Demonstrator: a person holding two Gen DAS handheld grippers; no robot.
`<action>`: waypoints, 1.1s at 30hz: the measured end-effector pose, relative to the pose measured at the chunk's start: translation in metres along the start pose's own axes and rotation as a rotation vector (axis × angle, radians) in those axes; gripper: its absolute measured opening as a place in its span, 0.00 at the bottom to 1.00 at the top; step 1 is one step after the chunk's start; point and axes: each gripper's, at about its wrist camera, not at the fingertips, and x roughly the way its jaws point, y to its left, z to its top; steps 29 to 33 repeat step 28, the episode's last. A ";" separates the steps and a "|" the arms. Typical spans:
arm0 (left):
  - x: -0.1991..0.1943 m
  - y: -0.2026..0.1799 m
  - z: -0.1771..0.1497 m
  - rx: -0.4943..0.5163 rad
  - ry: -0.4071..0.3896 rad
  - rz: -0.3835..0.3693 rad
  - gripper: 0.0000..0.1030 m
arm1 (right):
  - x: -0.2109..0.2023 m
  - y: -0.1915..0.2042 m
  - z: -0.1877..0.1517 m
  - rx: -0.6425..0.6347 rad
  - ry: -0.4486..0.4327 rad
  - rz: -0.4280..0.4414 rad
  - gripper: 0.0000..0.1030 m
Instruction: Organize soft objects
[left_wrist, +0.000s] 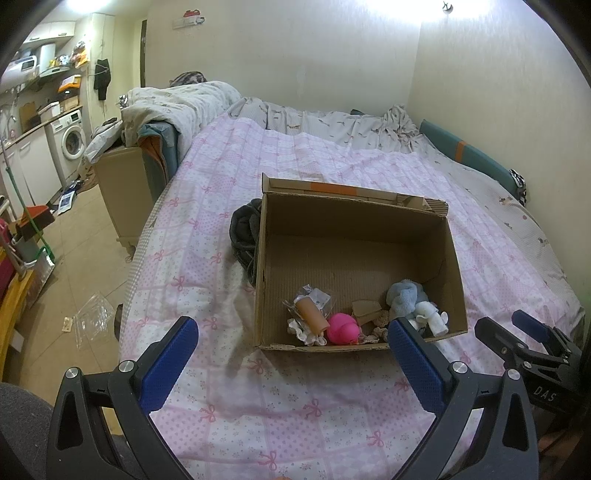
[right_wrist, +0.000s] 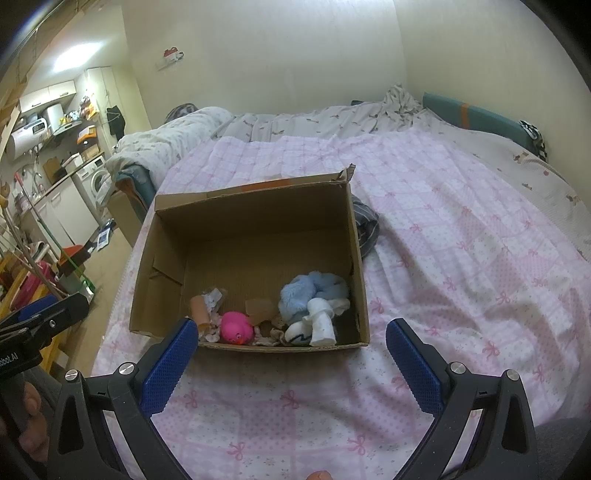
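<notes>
An open cardboard box (left_wrist: 354, 225) (right_wrist: 255, 210) stands on the pink bedspread. Along its near wall lie a pink rubber duck (left_wrist: 342, 328) (right_wrist: 236, 326), a fluffy light-blue toy (left_wrist: 406, 295) (right_wrist: 310, 291), rolled white socks (left_wrist: 432, 317) (right_wrist: 321, 323), a tan tube (left_wrist: 313, 314) (right_wrist: 199, 310) and lacy cloth. A dark garment (left_wrist: 243, 232) (right_wrist: 367, 225) lies on the bed beside the box. My left gripper (left_wrist: 291, 350) is open and empty, just short of the box. My right gripper (right_wrist: 288, 350) is open and empty at the box's near edge; it also shows in the left wrist view (left_wrist: 517, 332).
The pink quilt (left_wrist: 258, 406) (right_wrist: 461, 240) covers the bed, with a grey duvet (left_wrist: 184, 107) bunched at the far end by the wall. The bed's left edge drops to a tiled floor (left_wrist: 81, 266) with clutter, a carton (left_wrist: 125, 192) and a washing machine (left_wrist: 72, 142).
</notes>
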 end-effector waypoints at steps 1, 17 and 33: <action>0.000 0.000 0.000 0.000 0.000 -0.001 1.00 | 0.000 0.000 0.000 0.000 0.000 0.000 1.00; 0.000 0.000 0.000 -0.002 0.000 0.000 1.00 | 0.000 0.000 0.000 0.000 0.000 0.000 1.00; -0.002 -0.006 -0.002 0.010 -0.007 -0.017 1.00 | 0.000 0.000 0.000 0.000 0.000 0.000 1.00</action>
